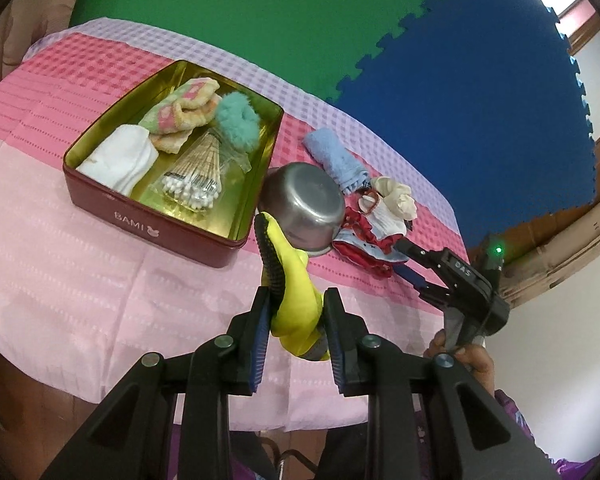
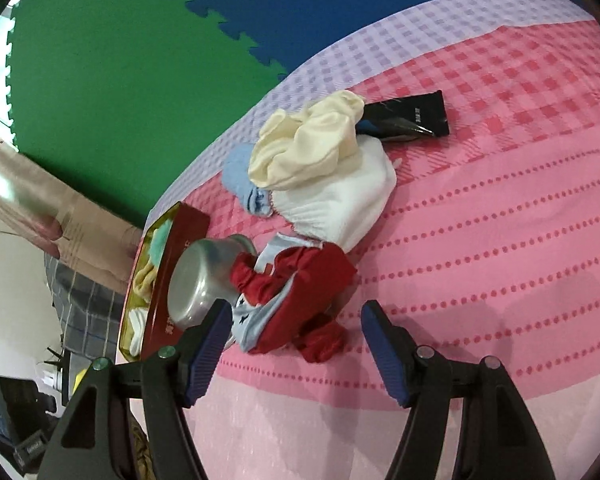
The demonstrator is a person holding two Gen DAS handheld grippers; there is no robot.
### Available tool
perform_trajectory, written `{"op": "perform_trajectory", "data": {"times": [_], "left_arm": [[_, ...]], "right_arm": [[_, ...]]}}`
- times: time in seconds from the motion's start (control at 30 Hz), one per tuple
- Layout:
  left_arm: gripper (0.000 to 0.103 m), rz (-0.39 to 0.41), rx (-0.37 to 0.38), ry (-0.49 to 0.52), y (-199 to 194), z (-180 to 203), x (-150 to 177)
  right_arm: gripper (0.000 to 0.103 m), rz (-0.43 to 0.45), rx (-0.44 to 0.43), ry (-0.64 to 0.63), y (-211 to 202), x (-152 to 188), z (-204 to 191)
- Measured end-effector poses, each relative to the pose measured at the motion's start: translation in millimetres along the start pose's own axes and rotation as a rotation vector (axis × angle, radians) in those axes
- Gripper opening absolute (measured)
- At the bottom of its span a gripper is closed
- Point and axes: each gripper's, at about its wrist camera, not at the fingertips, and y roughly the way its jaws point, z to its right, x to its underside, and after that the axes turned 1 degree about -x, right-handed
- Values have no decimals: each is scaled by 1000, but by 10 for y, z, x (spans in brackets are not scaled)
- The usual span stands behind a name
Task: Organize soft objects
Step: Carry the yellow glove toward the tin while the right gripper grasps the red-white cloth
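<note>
Left gripper pose: the left gripper (image 1: 296, 312) is raised above the near edge of the pink cloth (image 1: 80, 280), fingers pointing toward the tin.
Left gripper grasp: its jaws are closed most of the way on a yellow glove (image 1: 294, 280), which bulges between the blue pads; the glove's black ribbed palm side stands up past the fingertips.
Right gripper pose: the right gripper (image 2: 296, 344) is low over the cloth, angled toward the pile of clothes; seen from the left wrist camera it reaches in from the right, with the person's hand (image 1: 464, 354) on its handle.
Right gripper grasp: jaws spread wide, nothing between them; the left pad (image 2: 206, 354) is just beside the red and blue garment (image 2: 296, 292) and the pot, though contact is hard to judge from this angle.
Red tin (image 1: 156, 224): open, marked BAMI, on the cloth to the left; it holds a white cloth (image 1: 120, 160), pastel socks (image 1: 182, 114), a teal fluffy scrunchie (image 1: 236, 120) and a bag of cotton swabs (image 1: 196, 184).
Steel pot (image 1: 304, 204): upside down, between the tin and the clothes pile, touching the garment.
Loose soft items: a blue towel (image 1: 332, 160) beyond the pot, a cream cloth (image 2: 312, 140) on top of a white garment (image 2: 340, 204).
Black packet (image 2: 412, 118): flat on the cloth, partly under the cream cloth.
</note>
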Motion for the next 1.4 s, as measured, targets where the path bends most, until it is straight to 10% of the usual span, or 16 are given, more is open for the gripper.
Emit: {"op": "perform_trajectory", "data": {"times": [0.2,0.3,0.43,0.83,1.4], "left_arm": [[24,-3,6,-28,-23,-92,36],[24,-1,1,-40,-52,-133,55],[25,8,-11,-45,-122,-183,46],[25,87,-88,44,-293,-139,-400],[27,65,-67,100,686,-308,-1319]], "right_arm": [[68,-3,23,-1,158,-27,-50],[23,-35,67,-62,233,-34,-136],[15,-27,30,-99,204,28,-168],[14,16,-166,-70,-641,371,-110],[14,16,-177,-71,-875,535,-147]]}}
